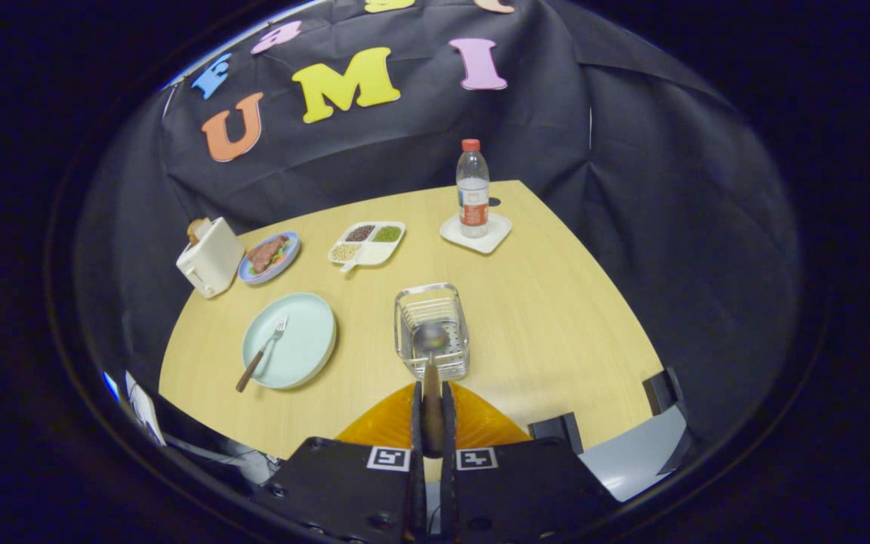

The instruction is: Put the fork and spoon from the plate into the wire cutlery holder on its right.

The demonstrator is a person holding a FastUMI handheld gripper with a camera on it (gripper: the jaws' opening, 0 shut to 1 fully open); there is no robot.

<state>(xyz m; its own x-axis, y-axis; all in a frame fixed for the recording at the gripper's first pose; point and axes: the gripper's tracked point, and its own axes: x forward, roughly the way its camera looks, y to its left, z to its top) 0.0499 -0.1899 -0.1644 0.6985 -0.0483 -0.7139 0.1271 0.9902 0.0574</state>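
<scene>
The hand-held gripper [432,412] has its two fingers closed on the wooden handle of the spoon [430,344], one finger on each side. The spoon points forward, and its metal bowl is over the near part of the wire cutlery holder [432,330]. Whether the bowl is already inside the holder or only above the rim, I cannot say for sure from this angle.

The holder stands on the light wooden worktop [548,317], just ahead of the fingers. To the left of the holder lies the pale green plate [306,336], a little apart from it. The fork [263,351] is on that plate, with its prongs toward the middle and its brown handle passing over the near left rim.

Beyond the holder there is a white divided dish [368,242] with small portions of grains or beans. Left of the dish is a blue plate with food [269,256], and beside that plate a white toaster [210,257] at the worktop's edge. To the far right of the holder, a water bottle [473,189] with a red cap stands upright on a white coaster [476,233].
</scene>
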